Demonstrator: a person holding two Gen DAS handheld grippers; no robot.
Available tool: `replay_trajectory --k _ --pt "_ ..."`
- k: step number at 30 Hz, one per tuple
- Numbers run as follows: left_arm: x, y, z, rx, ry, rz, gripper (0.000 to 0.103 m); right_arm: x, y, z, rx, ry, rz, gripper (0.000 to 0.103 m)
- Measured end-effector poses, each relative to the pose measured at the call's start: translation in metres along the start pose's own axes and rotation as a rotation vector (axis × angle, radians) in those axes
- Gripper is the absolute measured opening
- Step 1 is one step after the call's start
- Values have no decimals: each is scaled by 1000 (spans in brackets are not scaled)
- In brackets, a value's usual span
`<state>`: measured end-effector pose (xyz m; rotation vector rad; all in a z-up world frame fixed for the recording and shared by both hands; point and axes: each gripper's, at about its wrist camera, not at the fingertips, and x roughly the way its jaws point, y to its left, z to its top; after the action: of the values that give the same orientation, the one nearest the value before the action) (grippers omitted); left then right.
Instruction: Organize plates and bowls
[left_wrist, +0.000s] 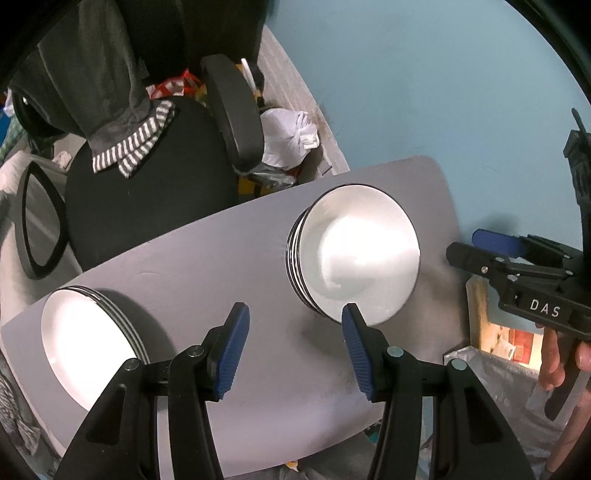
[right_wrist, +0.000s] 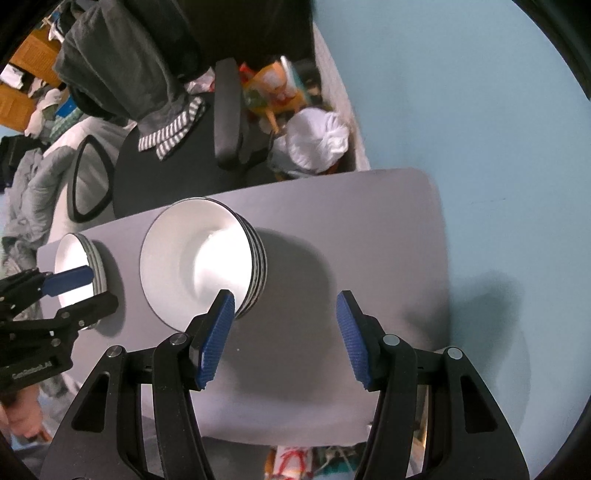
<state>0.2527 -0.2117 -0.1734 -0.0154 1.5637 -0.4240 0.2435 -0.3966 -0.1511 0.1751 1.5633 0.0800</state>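
Across the pale grey tabletop (left_wrist: 207, 266), a stack of white dark-rimmed bowls (left_wrist: 354, 254) could be knocked or toppled, lying just beyond the empty, parted jaws of both the left gripper (left_wrist: 295, 347) and the right gripper (right_wrist: 286, 336), while the stack of white plates (left_wrist: 92, 343) is left beside the left gripper.

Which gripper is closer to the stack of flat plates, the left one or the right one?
Left. The left gripper hovers open just beside the plate stack. The right gripper hovers open past the bowl stack, on the far side from the plates.
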Motion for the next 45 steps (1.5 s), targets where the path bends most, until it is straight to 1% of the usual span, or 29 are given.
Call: replay_trajectory --k 6,10,14,18,24,27,33,38,40,42,43,45 --pt "20 3 7 -35 34 10 53 26 -4 11 -20 45 32 56" --pt "32 3 10 -43 44 12 53 48 -6 19 -37 92 46 56" --pt "45 3 11 -58 58 -9 53 63 0 23 -58 127 29 56" --pt "57 5 13 -82 71 -28 53 70 6 26 -76 142 44 56" --pt "69 7 14 -115 97 -58 53 82 7 32 -64 149 76 56" --pt "73 5 17 -109 99 -67 53 87 4 34 -44 153 87 56" --pt "83 4 24 -93 112 -36 53 92 5 34 -46 160 106 56" --pt "90 4 26 -99 137 -74 53 95 1 38 -17 180 151 56" --pt "92 5 27 -111 144 -102 53 96 0 38 -3 191 167 55" --pt "93 5 27 -124 149 -123 53 96 2 38 -5 193 176 50" --pt "93 5 27 -127 150 -127 53 96 3 38 -8 193 178 49" --pt "96 5 27 -131 155 -132 47 95 4 38 -13 193 180 44"
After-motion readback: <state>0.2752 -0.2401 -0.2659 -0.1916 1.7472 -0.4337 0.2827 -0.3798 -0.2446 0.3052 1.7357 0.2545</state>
